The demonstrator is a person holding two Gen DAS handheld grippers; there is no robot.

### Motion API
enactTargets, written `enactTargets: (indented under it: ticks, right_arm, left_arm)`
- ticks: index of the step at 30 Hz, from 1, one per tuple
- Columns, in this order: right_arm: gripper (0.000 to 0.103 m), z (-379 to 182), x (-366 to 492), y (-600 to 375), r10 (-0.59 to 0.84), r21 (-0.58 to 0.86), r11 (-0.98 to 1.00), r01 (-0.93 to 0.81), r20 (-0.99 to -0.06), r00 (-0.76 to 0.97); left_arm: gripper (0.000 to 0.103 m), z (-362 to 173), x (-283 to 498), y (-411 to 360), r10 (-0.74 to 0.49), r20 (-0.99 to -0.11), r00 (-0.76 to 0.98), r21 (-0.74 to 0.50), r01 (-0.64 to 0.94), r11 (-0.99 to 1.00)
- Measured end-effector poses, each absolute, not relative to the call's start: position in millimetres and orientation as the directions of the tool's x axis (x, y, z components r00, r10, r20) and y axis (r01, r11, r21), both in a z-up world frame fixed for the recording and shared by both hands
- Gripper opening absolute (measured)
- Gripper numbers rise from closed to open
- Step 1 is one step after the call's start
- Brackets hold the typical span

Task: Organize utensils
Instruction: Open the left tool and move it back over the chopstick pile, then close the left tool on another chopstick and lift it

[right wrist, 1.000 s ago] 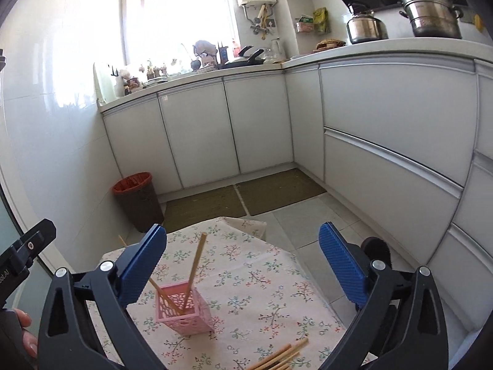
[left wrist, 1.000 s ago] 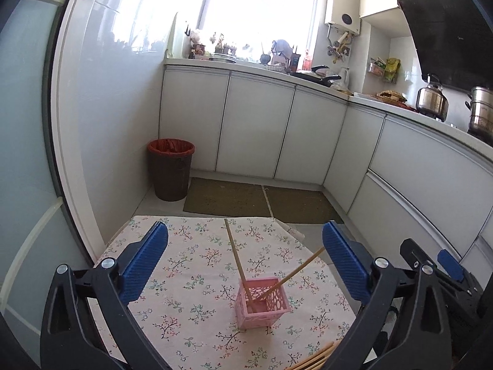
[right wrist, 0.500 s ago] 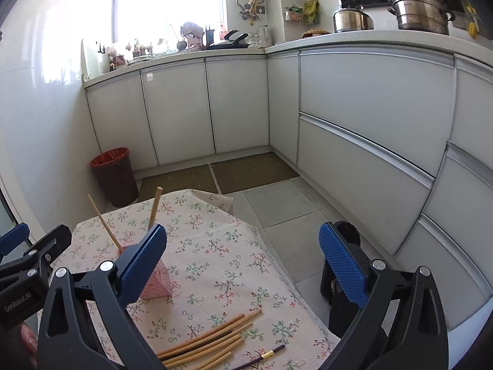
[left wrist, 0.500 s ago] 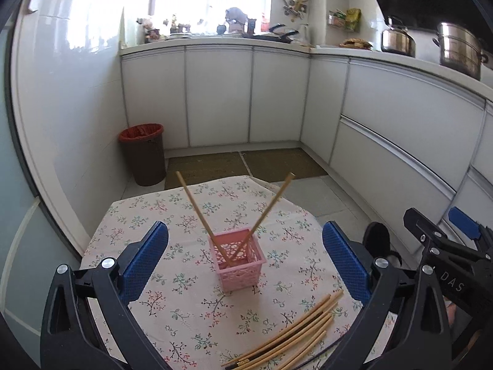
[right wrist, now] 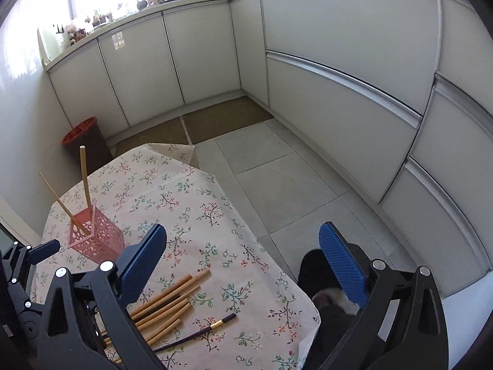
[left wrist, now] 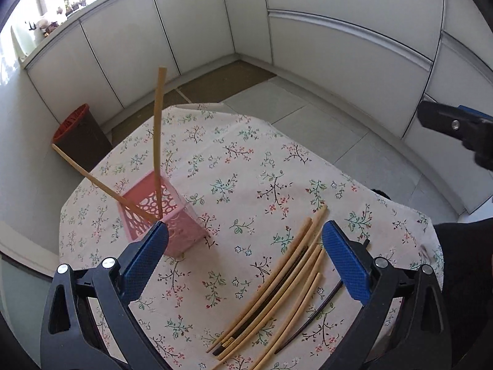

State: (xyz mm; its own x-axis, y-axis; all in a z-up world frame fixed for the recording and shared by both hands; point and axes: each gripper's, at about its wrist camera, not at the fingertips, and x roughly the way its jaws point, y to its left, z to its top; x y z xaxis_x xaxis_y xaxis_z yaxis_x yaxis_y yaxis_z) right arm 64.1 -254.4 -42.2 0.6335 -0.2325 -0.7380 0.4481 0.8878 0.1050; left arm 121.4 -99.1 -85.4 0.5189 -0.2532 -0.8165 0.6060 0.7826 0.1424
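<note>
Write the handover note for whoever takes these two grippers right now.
Left gripper: open, empty, hovering over the table between the pink basket and the loose chopsticks.
Right gripper: open, empty, over the table's right edge.
Done: two bamboo chopsticks stand leaning in the basket, which sits on the floral tablecloth.
Left: the bundle of bamboo chopsticks lying flat, with at least one dark one among them, plus a dark chopstick with a gold band beside it, all yet to go into the basket.
</note>
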Motion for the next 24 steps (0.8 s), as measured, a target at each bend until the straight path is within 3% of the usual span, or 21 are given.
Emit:
enactTargets:
  ticks: [3,8,11,15,18,24]
  right_arm:
    - [0.096,-28.8,57.3,-256.5,-0.156,0.176,0.892,0.417,-0.745,0.648]
    - [0.096,-11.2,59.3,-255.3,-0.134,0.199,0.886,0.419,-0.755,0.642]
    - [0.096,-25.6,66.2,-263.0,-0.137,0.201,0.875,0.441,-0.772,0.621]
    - [0.096,-80.1,73.7,-294.6,-0.119,0.212,0.799,0.563,-0.861,0.494]
    - [0.096,-110.7,74.1,-324.0,0.061,0.367,0.695,0.618,-0.887,0.457]
    - [0.096,-124.3,71.7,-336.4,0.1,0.394,0.65,0.65,-0.892,0.441]
  left_arm:
    - [0.082,-101.5,133.1,-105.8,-0.261,-0.858,0.441,0.085,0.626,0.775]
    - [0.079,-125.3,152.4,-125.1,-0.207,-0.925,0.319,0.049,0.64,0.767]
    - [0.067,-141.5,162.4,-143.1,-0.208,-0.957,0.204,-0.019,0.67,0.742]
    - [0.046,-171.6,175.0,-163.8,-0.121,-0.981,0.152,0.019,0.695,0.719]
    - [0.044,-186.8,181.1,-166.2,-0.105,-0.989,0.102,-0.004,0.698,0.716]
    - [0.04,-202.1,191.3,-169.8,-0.108,-0.993,0.058,-0.037,0.7,0.713]
